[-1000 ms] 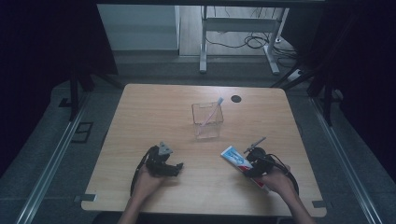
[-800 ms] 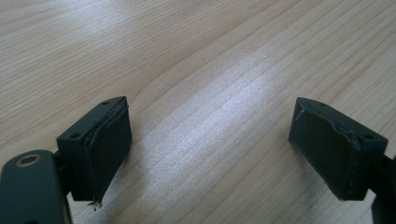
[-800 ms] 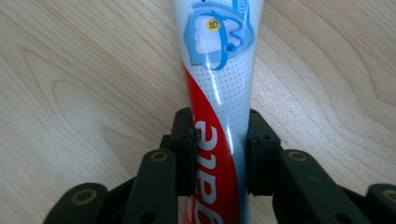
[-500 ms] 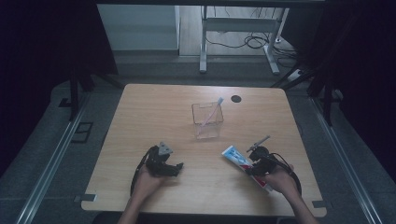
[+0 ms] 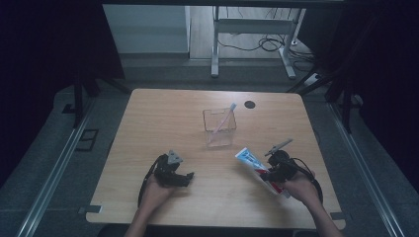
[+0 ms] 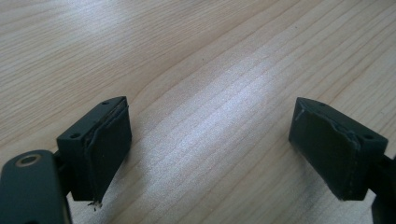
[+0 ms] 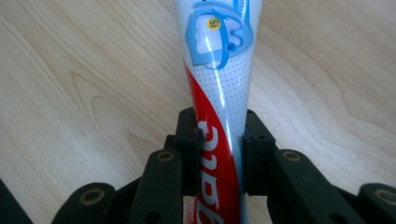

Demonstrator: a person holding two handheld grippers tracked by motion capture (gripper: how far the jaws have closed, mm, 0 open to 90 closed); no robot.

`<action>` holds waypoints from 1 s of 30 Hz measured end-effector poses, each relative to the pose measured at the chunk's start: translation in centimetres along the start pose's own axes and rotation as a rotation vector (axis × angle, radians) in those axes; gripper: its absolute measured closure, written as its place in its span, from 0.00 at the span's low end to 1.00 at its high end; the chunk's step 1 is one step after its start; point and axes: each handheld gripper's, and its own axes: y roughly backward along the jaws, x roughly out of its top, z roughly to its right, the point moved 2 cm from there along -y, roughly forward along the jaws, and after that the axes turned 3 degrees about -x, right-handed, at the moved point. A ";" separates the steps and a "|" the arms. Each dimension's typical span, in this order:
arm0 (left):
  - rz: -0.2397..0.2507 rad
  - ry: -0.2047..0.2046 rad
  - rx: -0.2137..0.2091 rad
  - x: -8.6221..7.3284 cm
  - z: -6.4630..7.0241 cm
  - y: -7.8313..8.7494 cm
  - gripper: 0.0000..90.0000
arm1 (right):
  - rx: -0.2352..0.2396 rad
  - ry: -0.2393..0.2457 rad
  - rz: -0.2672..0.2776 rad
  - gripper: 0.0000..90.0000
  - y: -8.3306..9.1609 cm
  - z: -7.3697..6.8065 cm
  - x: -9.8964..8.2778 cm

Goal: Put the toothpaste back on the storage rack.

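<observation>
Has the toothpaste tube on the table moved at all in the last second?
No. In the high view the toothpaste tube lies where it did, right of and nearer than the clear container. The right gripper has just been closing on it.

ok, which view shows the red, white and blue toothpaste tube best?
The right gripper view: the red, white and blue toothpaste tube runs up the frame, print legible, pinched between the right gripper. The high view shows it small and slanted on the wooden table.
</observation>
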 end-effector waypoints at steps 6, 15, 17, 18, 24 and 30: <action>0.000 0.001 0.000 0.0 0.0 0.0 0.15 | 0.002 0.004 0.028 0.80 0.9 0.1 0.7; 0.000 -0.002 0.000 0.0 0.0 0.0 0.15 | 0.003 0.006 0.079 0.80 2.6 0.2 2.3; 0.002 0.000 0.001 0.0 0.0 0.0 0.15 | 0.008 0.010 0.091 0.80 3.1 0.2 2.8; 0.002 0.001 0.001 0.0 0.0 0.0 0.15 | 0.007 0.010 0.097 0.80 3.3 0.2 3.0; 0.000 0.000 0.000 0.0 0.0 0.0 0.15 | 0.005 0.011 0.136 0.80 4.4 0.3 4.4; -0.001 -0.002 0.000 0.0 0.0 0.0 0.15 | 0.007 0.008 0.171 0.81 4.9 0.5 5.7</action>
